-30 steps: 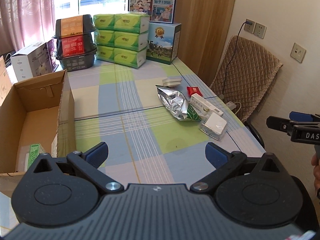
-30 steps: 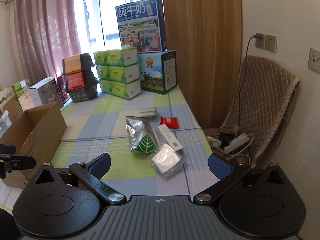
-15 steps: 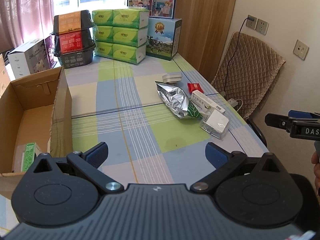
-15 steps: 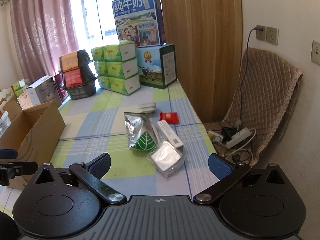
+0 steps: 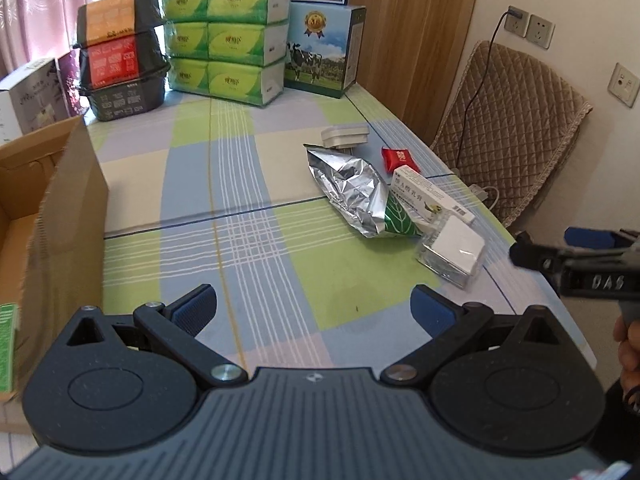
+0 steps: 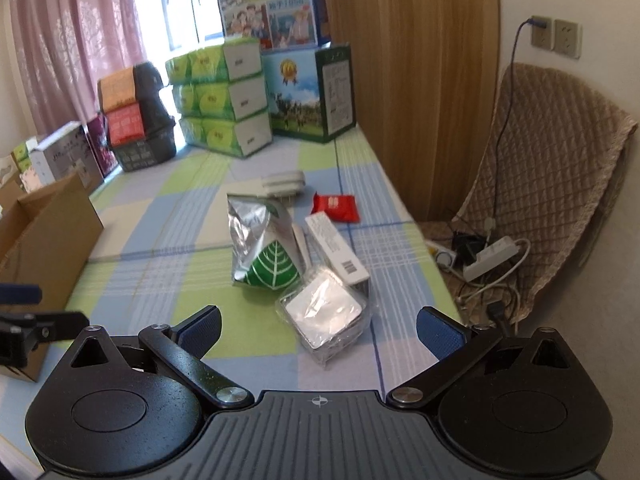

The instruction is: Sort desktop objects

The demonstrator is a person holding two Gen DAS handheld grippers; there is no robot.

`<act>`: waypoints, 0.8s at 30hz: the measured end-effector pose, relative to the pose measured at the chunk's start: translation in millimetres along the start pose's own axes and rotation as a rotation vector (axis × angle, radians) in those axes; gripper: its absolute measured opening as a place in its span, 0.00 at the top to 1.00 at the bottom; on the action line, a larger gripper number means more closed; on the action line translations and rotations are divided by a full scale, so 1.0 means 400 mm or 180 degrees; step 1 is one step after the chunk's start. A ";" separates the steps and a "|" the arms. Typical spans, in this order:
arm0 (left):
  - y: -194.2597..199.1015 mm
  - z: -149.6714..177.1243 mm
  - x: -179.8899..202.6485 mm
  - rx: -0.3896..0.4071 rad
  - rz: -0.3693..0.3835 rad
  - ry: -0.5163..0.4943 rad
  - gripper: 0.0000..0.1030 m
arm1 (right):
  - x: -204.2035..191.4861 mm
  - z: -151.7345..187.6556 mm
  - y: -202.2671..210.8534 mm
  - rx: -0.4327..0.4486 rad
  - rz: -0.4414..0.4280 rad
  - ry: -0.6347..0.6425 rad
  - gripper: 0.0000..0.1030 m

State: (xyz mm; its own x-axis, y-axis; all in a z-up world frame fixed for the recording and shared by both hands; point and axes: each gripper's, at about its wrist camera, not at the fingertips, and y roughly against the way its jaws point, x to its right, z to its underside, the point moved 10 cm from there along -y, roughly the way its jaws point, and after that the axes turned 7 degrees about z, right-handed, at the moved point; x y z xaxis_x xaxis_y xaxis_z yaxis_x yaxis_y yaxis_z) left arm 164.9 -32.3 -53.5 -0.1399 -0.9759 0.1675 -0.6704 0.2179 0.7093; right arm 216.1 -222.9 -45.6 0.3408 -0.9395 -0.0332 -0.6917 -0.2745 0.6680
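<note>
The open brown cardboard box [image 5: 60, 208] sits at the tabletop's left edge, beside the empty, spread-jawed left gripper [image 5: 314, 304]. The clear-wrapped white square packet [image 6: 326, 314] lies just ahead of the right gripper [image 6: 320, 326], also agape and empty, so the right hand is nearer.

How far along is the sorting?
Barely begun: only a green packet lies in the cardboard box. Both the left gripper and right gripper are open and empty. Foil bag, wrapped white box, medicine box, red packet and adapter remain on the table.

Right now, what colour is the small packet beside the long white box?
Red, with white markings. The small packet shows best in the right wrist view.
</note>
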 end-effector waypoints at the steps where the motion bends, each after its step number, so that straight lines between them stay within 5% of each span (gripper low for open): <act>1: -0.015 -0.002 -0.005 -0.0003 -0.0011 0.0017 0.02 | -0.002 0.004 -0.020 -0.0023 -0.0018 0.0022 0.02; 14: -0.205 -0.032 -0.059 -0.0026 -0.0004 0.0124 0.02 | -0.004 0.029 -0.213 -0.0177 -0.0001 0.0080 0.02; 24: -0.289 -0.039 -0.056 -0.0051 0.0174 0.0054 0.02 | -0.026 0.050 -0.296 -0.0283 0.0108 0.0646 0.02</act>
State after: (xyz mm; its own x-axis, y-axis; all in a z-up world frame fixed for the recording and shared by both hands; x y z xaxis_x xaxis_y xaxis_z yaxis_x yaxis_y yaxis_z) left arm 256.9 -35.6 -128.7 -0.1635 -0.9622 0.2178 -0.6504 0.2711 0.7095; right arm 281.5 -184.7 -139.2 0.4457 -0.8850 0.1348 -0.6491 -0.2158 0.7294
